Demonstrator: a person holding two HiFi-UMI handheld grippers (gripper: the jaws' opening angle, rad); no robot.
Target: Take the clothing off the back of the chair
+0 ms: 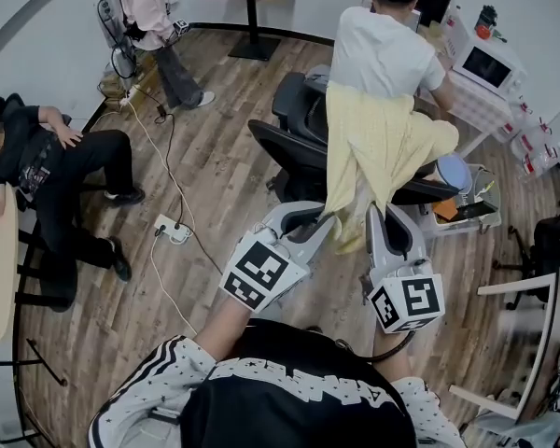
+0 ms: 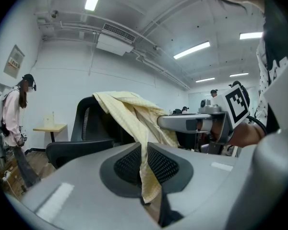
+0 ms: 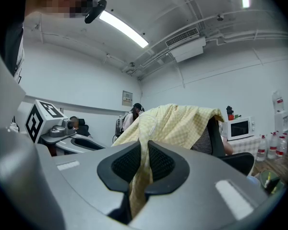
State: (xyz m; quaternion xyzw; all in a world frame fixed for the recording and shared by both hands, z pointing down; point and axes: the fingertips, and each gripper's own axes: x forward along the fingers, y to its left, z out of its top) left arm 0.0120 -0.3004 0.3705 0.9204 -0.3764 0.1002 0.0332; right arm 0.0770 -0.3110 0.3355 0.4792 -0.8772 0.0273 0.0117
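A pale yellow checked garment (image 1: pixel 378 143) hangs over the back of a black office chair (image 1: pixel 289 143) in the head view. My left gripper (image 1: pixel 325 224) is shut on the garment's lower left edge, and the cloth (image 2: pixel 145 164) runs pinched between its black pads. My right gripper (image 1: pixel 381 215) is shut on the lower right edge, where the fabric (image 3: pixel 143 169) passes between its pads. From both gripper views the garment (image 3: pixel 180 123) rises up to the chair back (image 2: pixel 89 121). Both grippers point roughly level at the chair, side by side.
A person in a white shirt (image 1: pixel 383 49) sits beyond the chair at a desk with a microwave (image 1: pixel 485 63). Another person (image 1: pixel 56 171) sits at the left, a third (image 1: pixel 154 26) stands at the back. A power strip (image 1: pixel 173 230) and cable lie on the floor. A bin (image 1: pixel 462 203) stands at the right.
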